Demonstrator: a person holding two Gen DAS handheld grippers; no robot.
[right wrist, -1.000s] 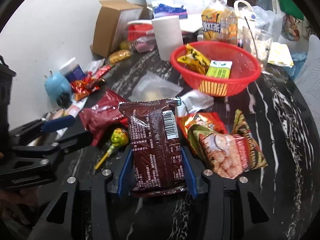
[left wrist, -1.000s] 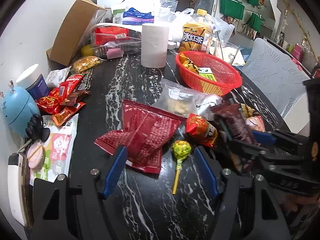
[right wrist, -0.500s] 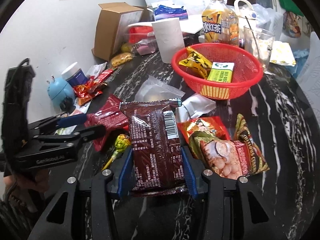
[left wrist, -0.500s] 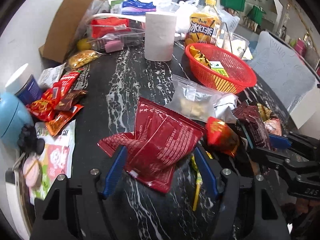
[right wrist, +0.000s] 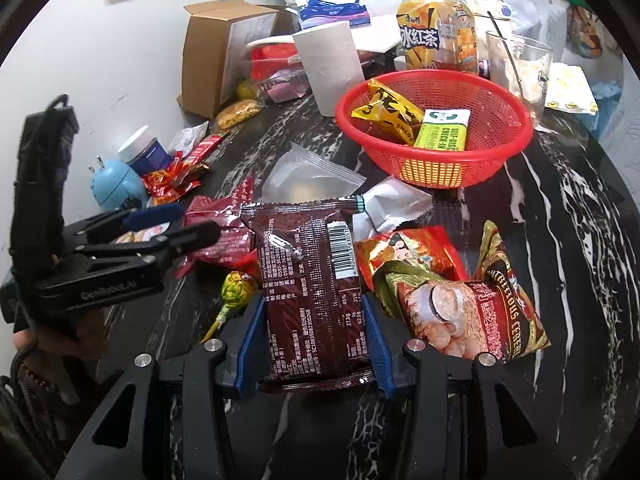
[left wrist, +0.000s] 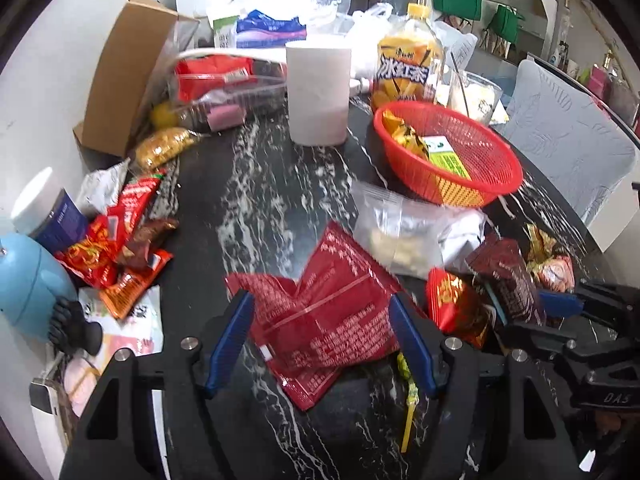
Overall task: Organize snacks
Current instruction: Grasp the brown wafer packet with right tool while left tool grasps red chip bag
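At lower centre of the right wrist view, the right gripper (right wrist: 310, 344) is closed narrow on a dark brown snack pack (right wrist: 310, 292), pads pressing both long edges, pack's far end resting w/ other packs on the bench (right wrist: 560, 208). Lower centre of the left wrist view: left gripper (left wrist: 322, 340) stands wide, straddling a red foil pack (left wrist: 332, 316); pads don't appear to press it. Red basket (right wrist: 436, 176) sits upper right, already holding two items. Step in hand, prob.: grasping snacks for the basket. Next move calls for lifting the brown pack clear of neighbours & carrying it up-right over the rim; left needs to close first.
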